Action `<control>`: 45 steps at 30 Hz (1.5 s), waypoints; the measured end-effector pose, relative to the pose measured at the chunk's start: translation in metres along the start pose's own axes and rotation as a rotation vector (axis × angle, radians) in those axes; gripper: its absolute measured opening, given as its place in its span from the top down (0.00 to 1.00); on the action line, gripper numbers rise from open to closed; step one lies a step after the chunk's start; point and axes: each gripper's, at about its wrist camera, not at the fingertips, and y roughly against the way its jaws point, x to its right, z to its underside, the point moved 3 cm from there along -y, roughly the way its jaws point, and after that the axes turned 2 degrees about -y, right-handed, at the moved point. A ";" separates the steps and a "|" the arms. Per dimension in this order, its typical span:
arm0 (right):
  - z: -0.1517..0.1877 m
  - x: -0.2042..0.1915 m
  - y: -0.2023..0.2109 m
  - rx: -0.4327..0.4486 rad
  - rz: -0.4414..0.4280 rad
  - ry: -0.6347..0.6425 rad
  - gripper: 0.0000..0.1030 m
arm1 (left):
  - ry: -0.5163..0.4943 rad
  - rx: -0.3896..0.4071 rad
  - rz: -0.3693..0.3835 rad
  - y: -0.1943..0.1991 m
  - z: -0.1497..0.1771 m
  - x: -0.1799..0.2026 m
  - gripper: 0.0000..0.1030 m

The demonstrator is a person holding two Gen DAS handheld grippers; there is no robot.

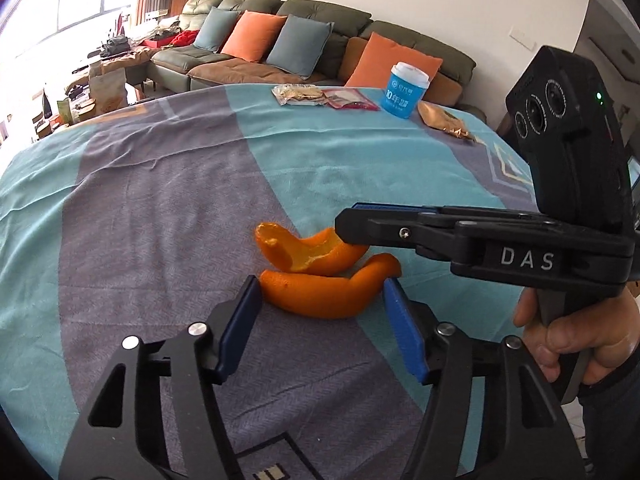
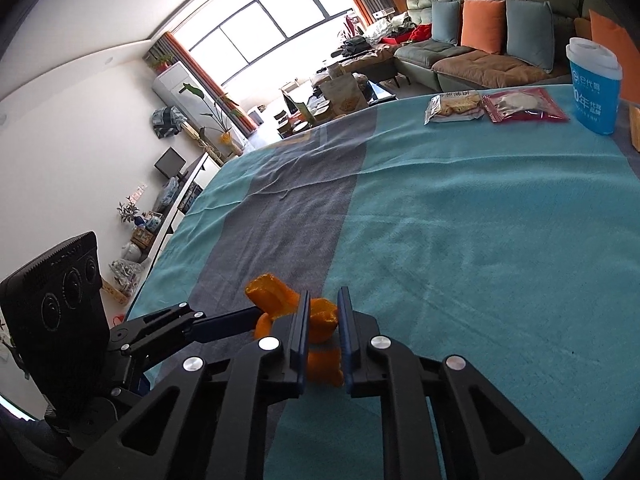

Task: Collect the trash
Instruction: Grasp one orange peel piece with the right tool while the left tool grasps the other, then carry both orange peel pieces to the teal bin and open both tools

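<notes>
I see two curled orange peels on the teal-and-grey cloth of the tabletop, touching. The nearer peel [image 1: 320, 294] lies skin-up, long and bent. The farther peel [image 1: 304, 246] shows its pale inside, one end standing up. Far off lie what look like snack wrappers [image 1: 298, 94].

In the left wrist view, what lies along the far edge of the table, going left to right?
Clear biscuit packet → red-edged snack packet → blue cup with white lid → golden-brown wrapper.
</notes>
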 end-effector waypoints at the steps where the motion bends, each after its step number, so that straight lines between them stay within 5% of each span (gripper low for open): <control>1: 0.000 0.000 0.000 0.001 -0.006 -0.002 0.90 | -0.001 -0.001 -0.004 -0.001 0.000 0.000 0.42; 9: -0.003 0.003 0.008 0.044 -0.035 -0.044 0.92 | 0.000 0.009 0.033 0.001 0.003 0.000 0.72; 16: -0.006 0.003 0.017 0.076 -0.034 -0.053 0.92 | 0.021 0.050 0.028 0.018 0.009 -0.004 0.74; 25: -0.015 -0.025 0.026 0.109 -0.013 0.027 0.92 | 0.087 0.165 -0.096 0.079 0.012 -0.041 0.75; 45: -0.015 -0.170 0.002 0.098 -0.137 0.263 0.93 | 0.302 0.343 -0.398 0.232 0.070 -0.167 0.74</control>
